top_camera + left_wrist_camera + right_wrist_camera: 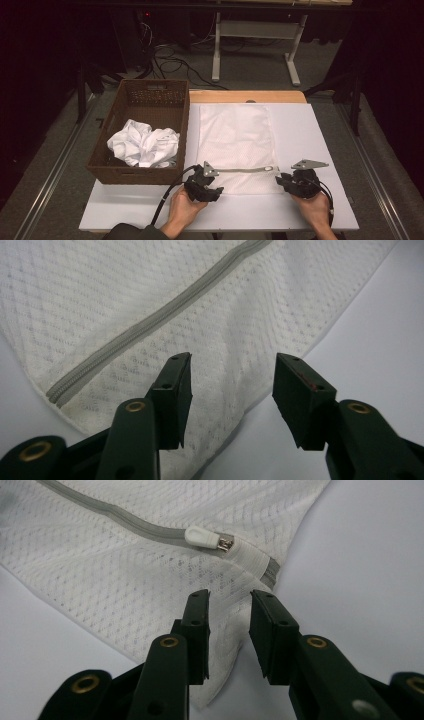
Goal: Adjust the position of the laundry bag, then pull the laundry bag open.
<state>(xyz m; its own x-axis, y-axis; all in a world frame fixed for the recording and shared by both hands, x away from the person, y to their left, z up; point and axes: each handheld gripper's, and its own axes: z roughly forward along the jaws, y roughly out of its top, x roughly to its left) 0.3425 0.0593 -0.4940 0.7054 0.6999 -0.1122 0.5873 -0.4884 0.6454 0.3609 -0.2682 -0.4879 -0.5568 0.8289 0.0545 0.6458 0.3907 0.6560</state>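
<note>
Left gripper view first: the left gripper (232,385) has its jaws parted with a clear gap, nothing pinched, and it sits right over the near corner of the white mesh laundry bag (150,305). One jaw is over the mesh, the other out past the bag's edge over bare table. The bag's grey zipper (150,325) runs diagonally just beyond the jaw tips and ends near the bag's edge.

Right gripper view is pretty much the same deal: the right gripper (230,630) is released too, narrower gap, and the other near corner of the bag comes to a point right between and under the jaws, though the pads aren't pressing on it. Just past the tips you can see the white zipper pull (202,536) parked at the end of the zipper, next to a white fabric tab.

From the high view, the left gripper (206,185) and right gripper (295,181) sit at the two near corners of the bag (235,135), which lies flat in the middle of the white table (310,130) with its zipper edge toward the person. A hand holds each gripper from below. Off to the left, touching the bag's side, sits a brown wicker basket (130,100) with crumpled white cloth (142,142) in it.
</note>
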